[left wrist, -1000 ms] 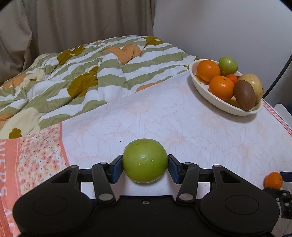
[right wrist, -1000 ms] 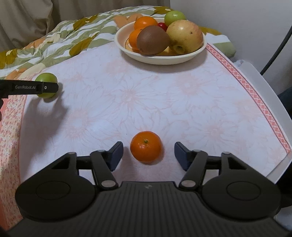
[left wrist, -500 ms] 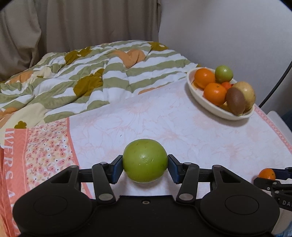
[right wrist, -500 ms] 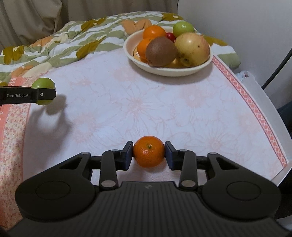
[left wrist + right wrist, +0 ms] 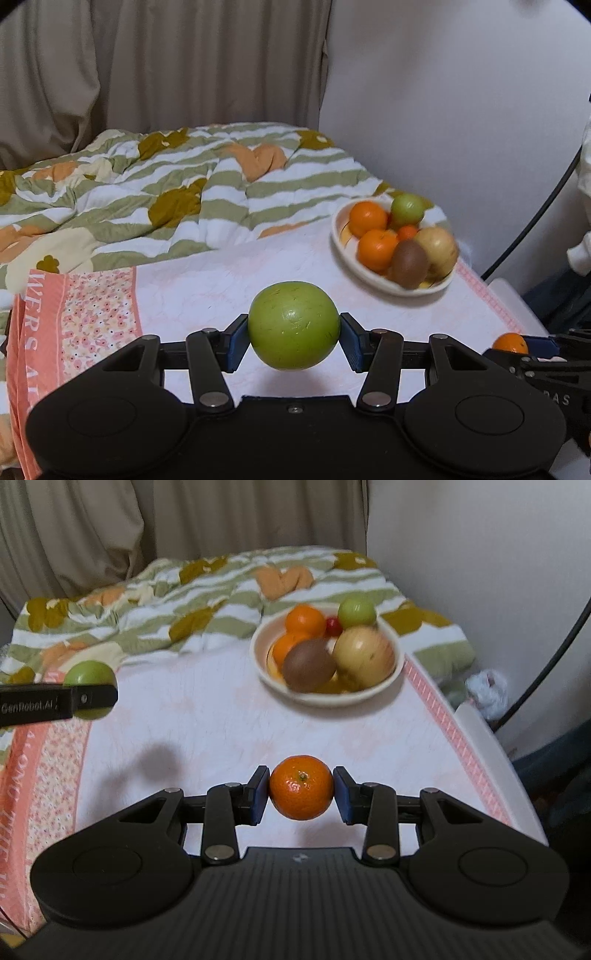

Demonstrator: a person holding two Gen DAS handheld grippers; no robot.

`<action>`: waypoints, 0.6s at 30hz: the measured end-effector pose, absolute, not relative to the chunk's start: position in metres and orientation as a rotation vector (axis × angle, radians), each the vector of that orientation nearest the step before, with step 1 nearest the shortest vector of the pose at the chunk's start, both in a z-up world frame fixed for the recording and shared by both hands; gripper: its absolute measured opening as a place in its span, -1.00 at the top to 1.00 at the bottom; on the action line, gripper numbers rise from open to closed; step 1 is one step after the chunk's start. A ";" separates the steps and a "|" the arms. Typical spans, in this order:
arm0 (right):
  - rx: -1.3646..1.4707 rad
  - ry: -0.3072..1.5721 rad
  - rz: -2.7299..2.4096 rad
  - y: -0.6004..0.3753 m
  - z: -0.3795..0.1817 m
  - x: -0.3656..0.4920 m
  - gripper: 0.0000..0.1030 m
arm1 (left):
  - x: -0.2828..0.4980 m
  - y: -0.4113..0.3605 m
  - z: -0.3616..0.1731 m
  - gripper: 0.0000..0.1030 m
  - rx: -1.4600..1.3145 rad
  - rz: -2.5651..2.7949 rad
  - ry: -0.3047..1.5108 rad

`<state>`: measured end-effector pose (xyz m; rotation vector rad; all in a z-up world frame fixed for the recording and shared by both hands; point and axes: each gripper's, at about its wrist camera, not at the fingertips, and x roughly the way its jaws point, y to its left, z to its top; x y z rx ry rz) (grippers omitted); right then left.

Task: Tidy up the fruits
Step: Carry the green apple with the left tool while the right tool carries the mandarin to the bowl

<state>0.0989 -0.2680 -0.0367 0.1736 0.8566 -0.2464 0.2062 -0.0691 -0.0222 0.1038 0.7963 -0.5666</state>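
1. Left tongs clamp a green apple, held above the bench, well short of the fruit bowl.
2. Right tongs, having just closed, grip a mandarin off the bench, nearer than the bowl.

Dim warm indoor light, soft shadow on the worktop, fruit bowl and bedding motion-blurred in both views, fisheye bending and dark corners at edges.

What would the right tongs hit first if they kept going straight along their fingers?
Probably the white floral cloth, short of the bowl. The right tongs, gripping the orange, point downward; depth is unclear.
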 end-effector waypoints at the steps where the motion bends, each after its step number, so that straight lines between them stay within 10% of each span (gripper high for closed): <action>1: 0.172 0.848 -0.236 -0.274 -0.032 0.098 -0.02 | 0.202 -0.073 -0.018 -0.08 0.098 -0.560 0.788; 18: 0.034 0.750 0.015 -0.397 0.015 0.129 -0.02 | 0.169 -0.182 0.019 -0.08 -0.010 -0.374 0.694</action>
